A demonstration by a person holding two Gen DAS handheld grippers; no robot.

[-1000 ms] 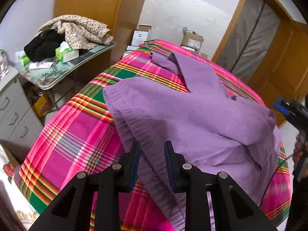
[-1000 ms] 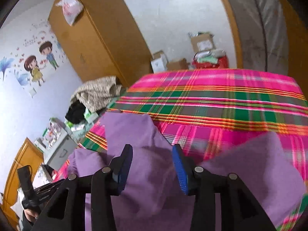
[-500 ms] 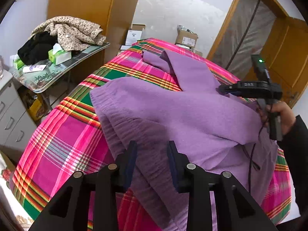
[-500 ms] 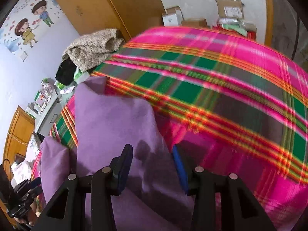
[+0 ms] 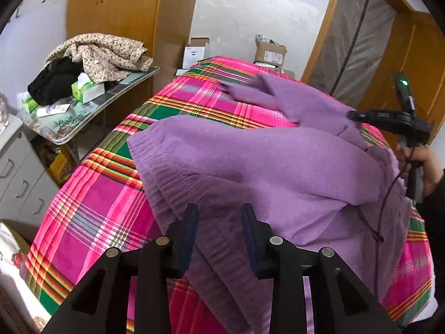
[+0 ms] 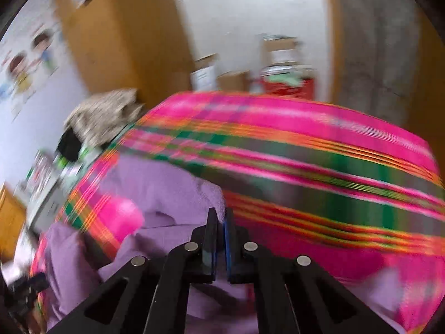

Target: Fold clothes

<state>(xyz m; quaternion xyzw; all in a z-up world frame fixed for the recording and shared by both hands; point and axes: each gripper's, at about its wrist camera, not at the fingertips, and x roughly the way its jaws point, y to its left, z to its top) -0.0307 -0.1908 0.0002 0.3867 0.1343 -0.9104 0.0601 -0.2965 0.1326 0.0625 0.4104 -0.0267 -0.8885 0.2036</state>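
A purple knit sweater (image 5: 264,167) lies spread on a bed with a pink and green plaid cover (image 5: 105,200). My left gripper (image 5: 219,222) hangs over its ribbed hem near the front. Its jaws stand apart, and the fabric lies loose between and under them. In the left wrist view my right gripper (image 5: 353,115), held by a hand (image 5: 422,161), pinches the sweater's far sleeve at the right. The right wrist view is blurred by motion. There the right gripper (image 6: 219,217) has its jaws closing to a sliver on a fold of the purple sleeve (image 6: 167,189).
A side table at the left holds a heap of clothes (image 5: 103,55) and tissue boxes (image 5: 86,89). Grey drawers (image 5: 19,172) stand beside it. Cardboard boxes (image 5: 269,53) sit past the bed's far end. A wooden wardrobe (image 5: 119,8) and a door frame (image 5: 328,27) flank them.
The right gripper's jaws went from wide apart over the sleeve to nearly together on it, and it swung sideways. The far sleeve shifted. The left jaws widened slightly over the hem.
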